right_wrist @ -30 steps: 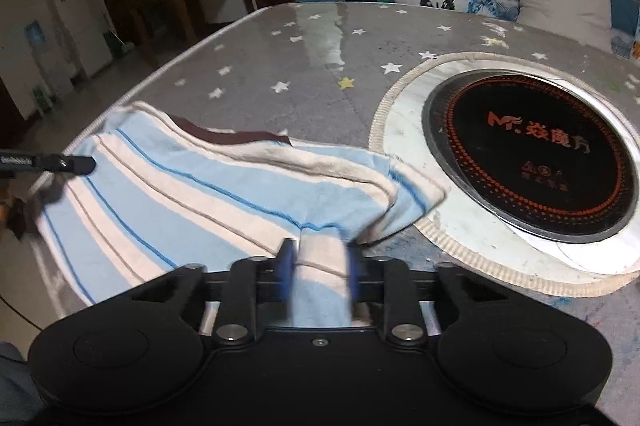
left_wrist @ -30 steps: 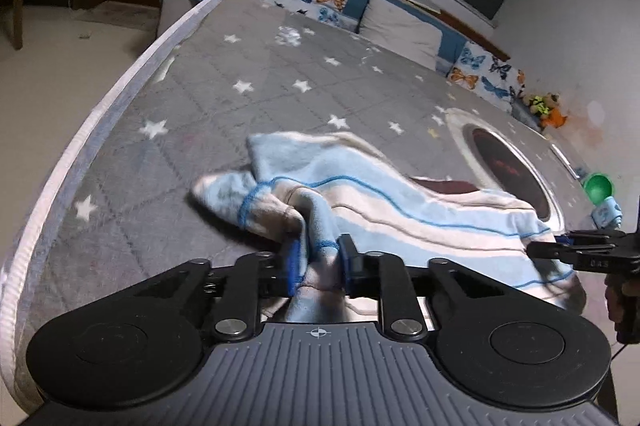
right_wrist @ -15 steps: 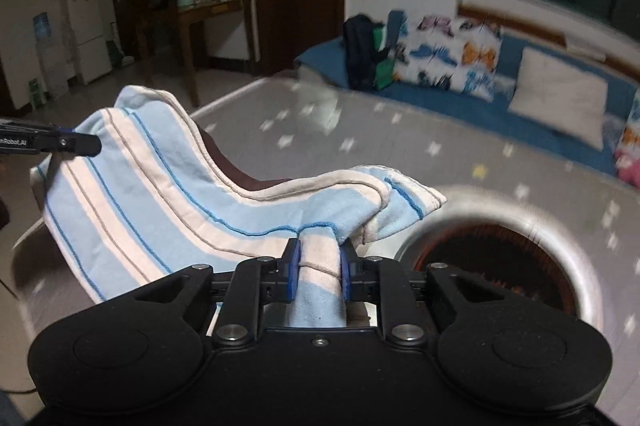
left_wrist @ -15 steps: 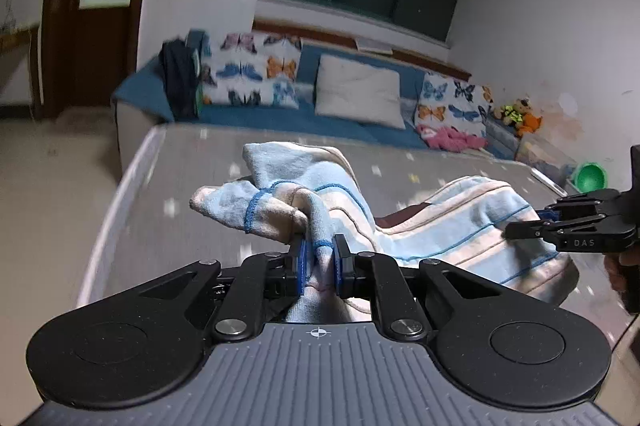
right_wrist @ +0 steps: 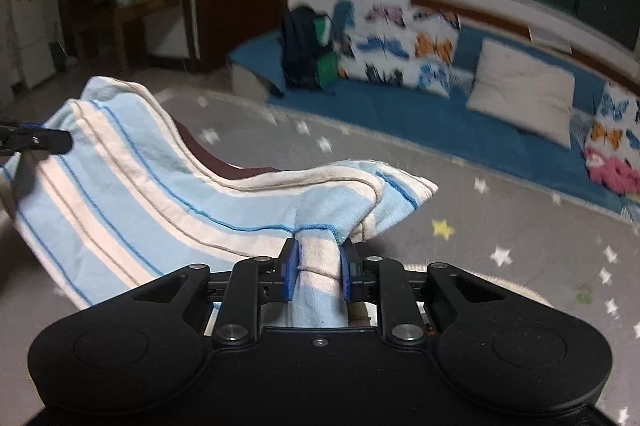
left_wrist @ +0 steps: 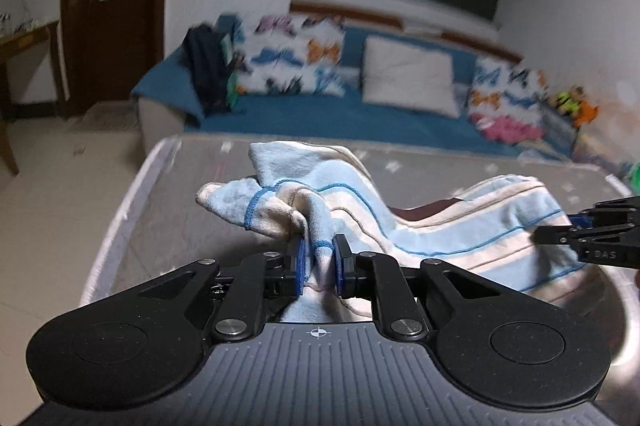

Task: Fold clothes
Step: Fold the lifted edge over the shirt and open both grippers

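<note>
A light blue and cream striped garment (left_wrist: 452, 226) hangs between my two grippers above the grey star-patterned table (left_wrist: 168, 226). My left gripper (left_wrist: 319, 262) is shut on one bunched corner of it. My right gripper (right_wrist: 318, 266) is shut on the other corner of the garment (right_wrist: 132, 194). The cloth sags in the middle and a dark brown inner layer shows there. The right gripper's tip shows at the right edge of the left wrist view (left_wrist: 592, 240). The left gripper's tip shows at the left edge of the right wrist view (right_wrist: 36, 140).
Behind the table stands a blue sofa (left_wrist: 360, 114) with butterfly cushions, a white pillow (right_wrist: 520, 94) and a dark backpack (right_wrist: 304, 50). A wooden desk (right_wrist: 148, 10) and a door stand at the left. The table's pale rim (left_wrist: 120, 210) runs along its left side.
Both grippers have lifted the garment off the table and tilted up, so the views now look across the room at the sofa. The round cooktop has dropped out of sight.
</note>
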`<state>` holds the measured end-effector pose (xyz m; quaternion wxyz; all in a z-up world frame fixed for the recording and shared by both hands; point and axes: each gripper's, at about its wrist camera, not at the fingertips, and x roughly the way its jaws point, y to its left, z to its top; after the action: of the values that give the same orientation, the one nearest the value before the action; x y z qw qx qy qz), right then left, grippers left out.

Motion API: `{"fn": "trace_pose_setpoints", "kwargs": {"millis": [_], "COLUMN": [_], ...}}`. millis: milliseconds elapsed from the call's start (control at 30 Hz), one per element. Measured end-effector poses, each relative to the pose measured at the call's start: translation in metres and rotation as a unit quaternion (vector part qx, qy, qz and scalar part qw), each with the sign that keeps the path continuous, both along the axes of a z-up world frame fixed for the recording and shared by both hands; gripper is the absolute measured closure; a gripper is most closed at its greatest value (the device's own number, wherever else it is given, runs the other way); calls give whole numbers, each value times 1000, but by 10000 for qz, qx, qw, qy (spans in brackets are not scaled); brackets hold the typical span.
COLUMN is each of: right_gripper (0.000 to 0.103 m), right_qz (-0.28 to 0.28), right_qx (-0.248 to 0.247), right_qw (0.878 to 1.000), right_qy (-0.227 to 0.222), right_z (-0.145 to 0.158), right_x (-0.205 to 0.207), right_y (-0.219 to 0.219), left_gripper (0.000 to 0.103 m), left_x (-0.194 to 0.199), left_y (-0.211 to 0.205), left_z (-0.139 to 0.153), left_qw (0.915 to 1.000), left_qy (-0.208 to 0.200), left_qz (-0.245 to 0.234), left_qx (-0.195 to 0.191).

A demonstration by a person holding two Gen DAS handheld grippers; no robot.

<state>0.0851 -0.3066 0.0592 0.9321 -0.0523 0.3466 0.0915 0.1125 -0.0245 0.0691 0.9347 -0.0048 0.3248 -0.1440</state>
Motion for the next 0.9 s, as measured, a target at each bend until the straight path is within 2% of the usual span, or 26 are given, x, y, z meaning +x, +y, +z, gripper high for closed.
{"fn": "trace_pose_setpoints", "kwargs": {"millis": [100, 133, 167, 233, 333, 400, 533, 600, 667, 733, 833, 900], "right_gripper": [74, 70, 65, 57, 53, 51, 41, 37, 34, 31, 22, 21], "right_qz": [-188, -223, -244, -290, -359, -376, -440, -496, -532, -623, -760, -996], "right_qx": [-63, -30, -8, 26, 5, -27, -56, -123, -104, -51, -49, -19], "right_qw": [9993, 9991, 9990, 9990, 9990, 9991, 9990, 9987, 9985, 9980, 9970, 9948], "right_qy": [303, 357, 365, 343, 263, 197, 59, -27, -63, -99, -139, -197], "right_z": [-26, -30, -32, -35, -31, -24, -14, -9, -7, -7, -10, -16], "right_x": [18, 20, 21, 21, 15, 8, -13, -27, -39, -60, -82, -109], "right_y": [-7, -10, -11, -15, -19, -21, -29, -33, -38, -47, -59, -76], "left_gripper": [84, 80, 75, 73, 73, 71, 56, 55, 48, 44, 35, 31], "left_x": [16, 19, 19, 18, 12, -1, -32, -50, -69, -87, -117, -135], "left_y": [5, 8, 12, 18, 23, 24, 22, 21, 21, 21, 21, 21], "left_z": [-24, -29, -31, -31, -27, -20, -7, -4, -1, -1, -5, -12], "left_qw": [9993, 9990, 9989, 9989, 9988, 9989, 9986, 9980, 9973, 9964, 9952, 9943], "left_qy": [284, 349, 353, 311, 223, 102, -106, -193, -275, -349, -444, -468], "left_qz": [178, 224, 253, 303, 391, 384, 405, 430, 458, 492, 542, 617], "left_qx": [154, 175, 169, 155, 198, 261, 338, 412, 505, 593, 690, 727]}}
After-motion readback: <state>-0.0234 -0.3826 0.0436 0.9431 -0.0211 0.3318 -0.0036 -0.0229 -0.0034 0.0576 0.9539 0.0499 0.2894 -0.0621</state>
